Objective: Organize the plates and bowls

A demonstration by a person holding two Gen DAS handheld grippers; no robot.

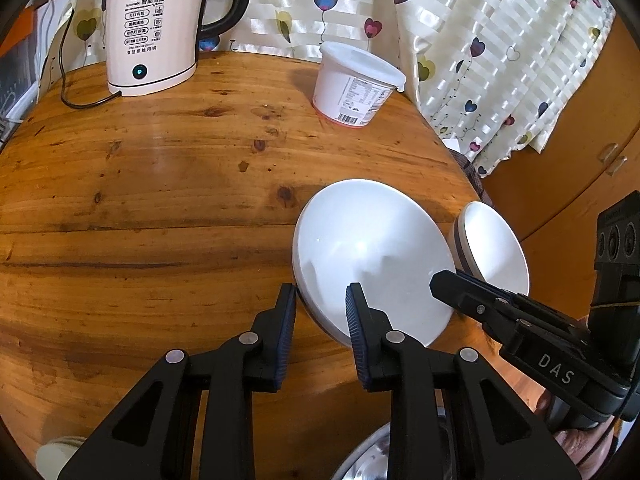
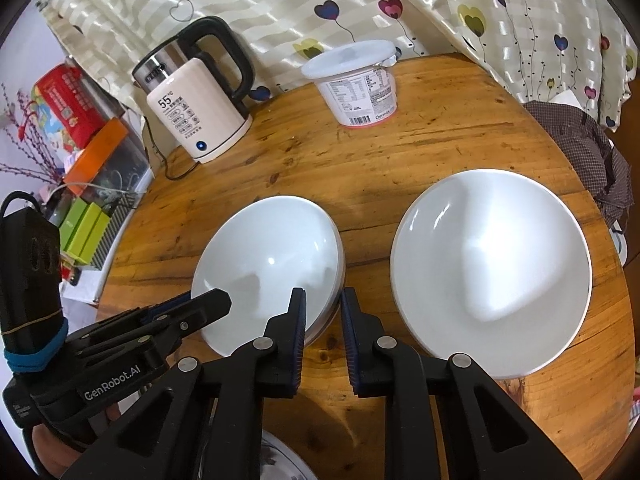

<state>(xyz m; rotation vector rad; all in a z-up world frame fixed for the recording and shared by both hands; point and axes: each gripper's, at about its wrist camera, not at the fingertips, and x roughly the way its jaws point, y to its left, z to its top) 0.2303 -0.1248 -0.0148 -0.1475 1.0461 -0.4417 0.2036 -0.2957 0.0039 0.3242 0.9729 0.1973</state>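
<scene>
While my left tool (image 1: 320, 292) hangs over the desk (image 1: 160, 200), its own view shows the near-left rim of the left bowl (image 1: 372, 248) standing between the jaws. One finger is outside the wall and the other is over the white inside. The gap looks wider than the rim, so I read this tool as released, straddling and not yet pinching. My right tool (image 1: 438, 280) comes in from the right, with its tip at the same bowl's far-right rim. Its side reads "DAS". Far ahead and to the left is a kettle (image 1: 152, 36) marked "55°C" above rows of Chinese characters. Ahead and a little right is a lidded tub (image 1: 356, 88) with a nutrition panel and a barcode, both too small to read.

From the right wrist, that rim sits between the right tool's jaws too, one finger over the bowl and the other over bare desk. A sliver of wood shows beside the outer pad, so I judge this tool released as well. The right bowl (image 2: 492, 276) lies just right of this tool, close to the left bowl but apart from it, and my right hand is the nearer one. Both bowls are round, so no axis matters; the rims do. If the left bowl is to nest in the right one, the carry runs rightward. My left tool reads "GenRobot.AI".
</scene>
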